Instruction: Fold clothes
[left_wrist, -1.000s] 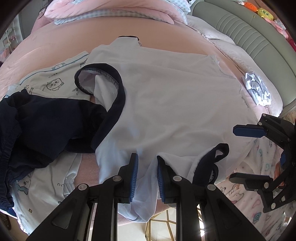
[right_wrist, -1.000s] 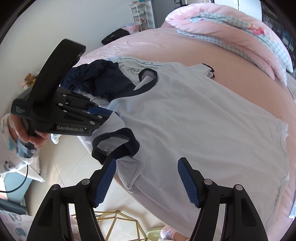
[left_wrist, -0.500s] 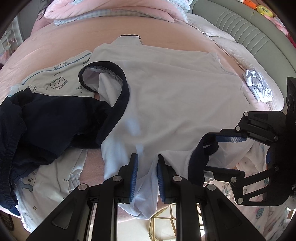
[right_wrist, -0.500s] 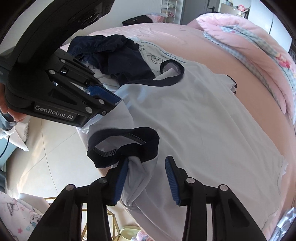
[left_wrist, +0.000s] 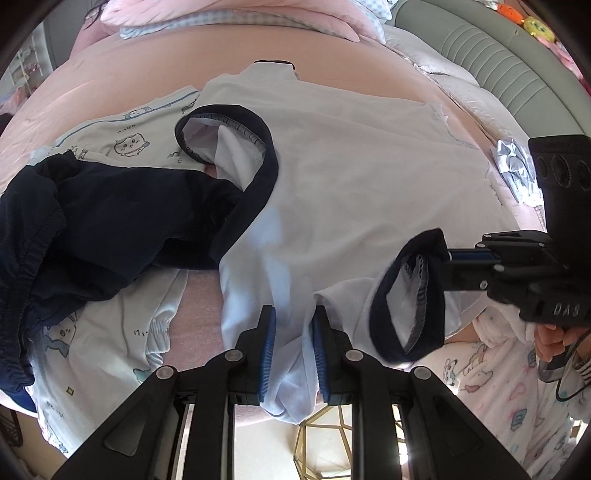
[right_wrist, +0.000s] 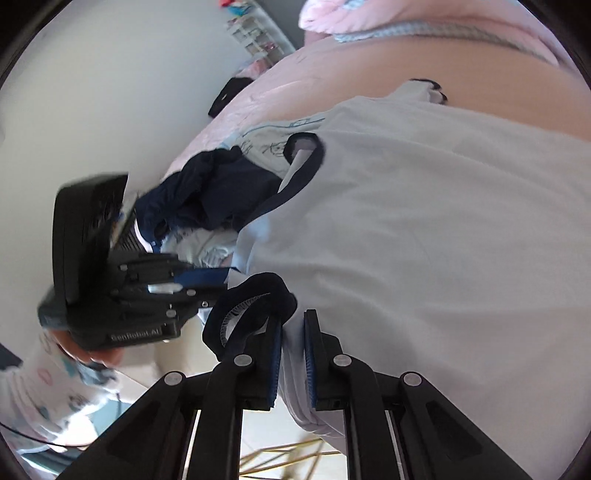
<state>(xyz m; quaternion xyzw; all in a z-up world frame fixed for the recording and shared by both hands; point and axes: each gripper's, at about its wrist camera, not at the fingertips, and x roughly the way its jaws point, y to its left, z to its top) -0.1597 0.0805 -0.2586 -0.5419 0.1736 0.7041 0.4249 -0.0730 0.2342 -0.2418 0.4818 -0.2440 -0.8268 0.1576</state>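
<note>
On the bed: a pale blue T-shirt with navy trim lies spread flat on the pink bedspread, its front edge hanging over the near side of the bed.
Landmark: the T-shirt; all places below are given from it.
Neckline: the navy collar sits at the T-shirt's left side, open and partly turned back.
Left gripper: at the T-shirt's near edge, beside the shoulder; jaws narrow, clamped on a fold of the pale cloth that bulges down between the 2 blue pads.
Right gripper: at the T-shirt's near sleeve; jaws drawn almost together, pinching pale sleeve cloth just behind the navy cuff.
Cuff: it stands up as an open loop, lifted off the bed; in the left wrist view it hangs between the 2 grippers.
Gripper spacing: both grip the same near edge, close beside each other.
Dark navy garment: crumpled to the left of the T-shirt, touching the collar.
Cartoon-print cloth: under the navy garment and partly under the T-shirt's left edge.
Folded quilt: beyond the T-shirt, at the far end of the bed.
Silver packet: right of the T-shirt, apart from it.
Person: a hand in a printed sleeve holds the right gripper's handle.
</note>
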